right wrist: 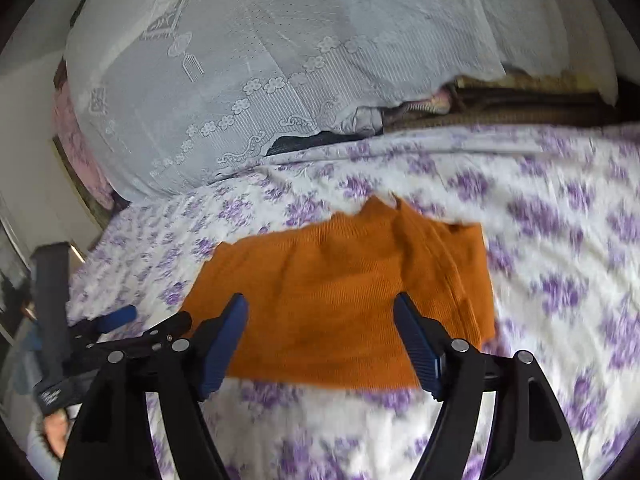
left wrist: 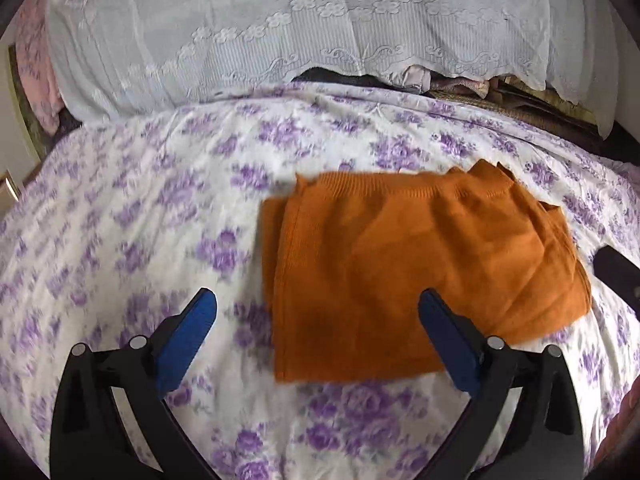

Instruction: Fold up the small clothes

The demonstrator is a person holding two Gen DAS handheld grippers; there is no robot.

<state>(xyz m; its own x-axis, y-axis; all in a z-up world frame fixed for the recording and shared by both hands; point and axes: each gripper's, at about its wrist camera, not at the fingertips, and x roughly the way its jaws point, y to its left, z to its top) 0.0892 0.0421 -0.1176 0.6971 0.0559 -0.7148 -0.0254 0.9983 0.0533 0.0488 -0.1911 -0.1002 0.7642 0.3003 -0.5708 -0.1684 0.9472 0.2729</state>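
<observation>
An orange knit garment (left wrist: 392, 264) lies folded into a rough rectangle on the purple-flowered bedsheet (left wrist: 140, 208). My left gripper (left wrist: 318, 300) is open and empty, above the garment's near left part. In the right wrist view the same garment (right wrist: 340, 292) lies ahead, and my right gripper (right wrist: 320, 304) is open and empty over its near edge. The left gripper (right wrist: 120, 320) shows at the left of that view, beside the garment's left end. A dark part of the right gripper (left wrist: 616, 276) shows at the right edge of the left wrist view.
A tall pile covered with white lace cloth (left wrist: 280, 32) stands at the back of the bed, also in the right wrist view (right wrist: 260, 60). Folded fabrics (left wrist: 460, 84) peek from under it. A pink blanket (left wrist: 36, 60) sits far left. The sheet (right wrist: 560, 220) extends right.
</observation>
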